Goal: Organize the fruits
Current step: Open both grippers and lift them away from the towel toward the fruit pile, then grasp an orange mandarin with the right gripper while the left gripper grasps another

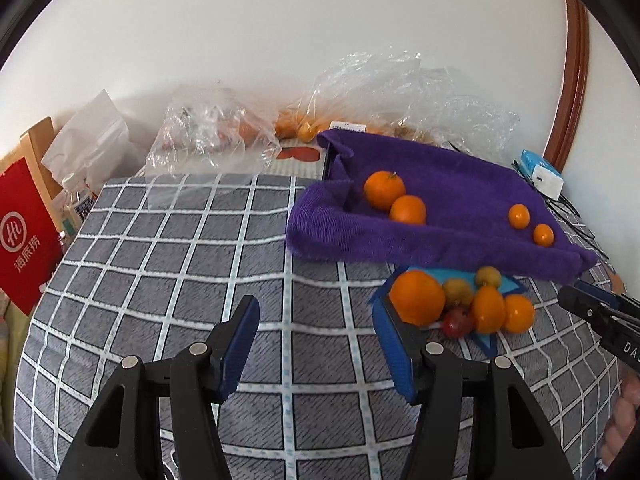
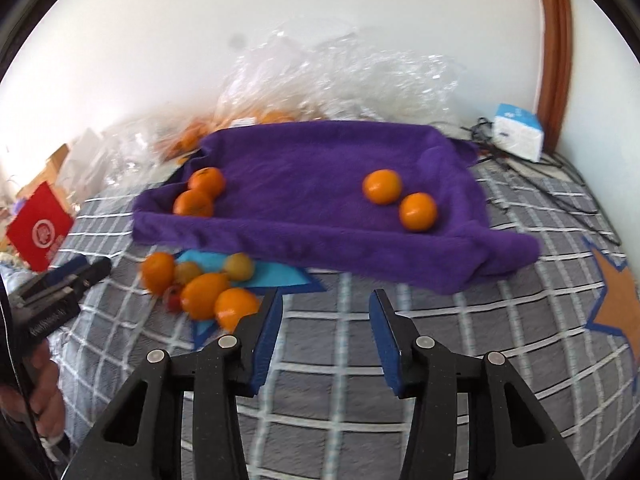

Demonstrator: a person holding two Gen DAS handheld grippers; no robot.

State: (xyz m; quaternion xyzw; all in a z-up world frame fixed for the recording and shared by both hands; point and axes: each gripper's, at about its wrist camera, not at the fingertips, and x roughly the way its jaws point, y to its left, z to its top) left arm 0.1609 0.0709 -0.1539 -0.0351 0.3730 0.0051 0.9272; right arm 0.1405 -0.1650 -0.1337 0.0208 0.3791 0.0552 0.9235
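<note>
A purple towel (image 1: 440,184) (image 2: 312,200) lies draped like a shallow tray on the checked grey cloth. Two oranges (image 1: 384,190) (image 2: 193,204) sit in its left corner. Two smaller oranges (image 1: 519,216) (image 2: 382,187) sit at its right. In front of it a pile of fruit (image 1: 486,308) (image 2: 202,294) rests on a blue star mat: a big orange (image 1: 417,298), yellowish fruits and a small red one (image 1: 456,322). My left gripper (image 1: 316,308) is open and holds nothing, left of the pile. My right gripper (image 2: 325,298) is open too, just right of the pile.
Clear plastic bags (image 1: 360,92) with more oranges line the wall behind the towel. A red paper bag (image 1: 24,236) stands at the left edge. A white charger box (image 2: 518,132) and cables lie at the back right. An orange star mat (image 2: 616,300) sits at the right.
</note>
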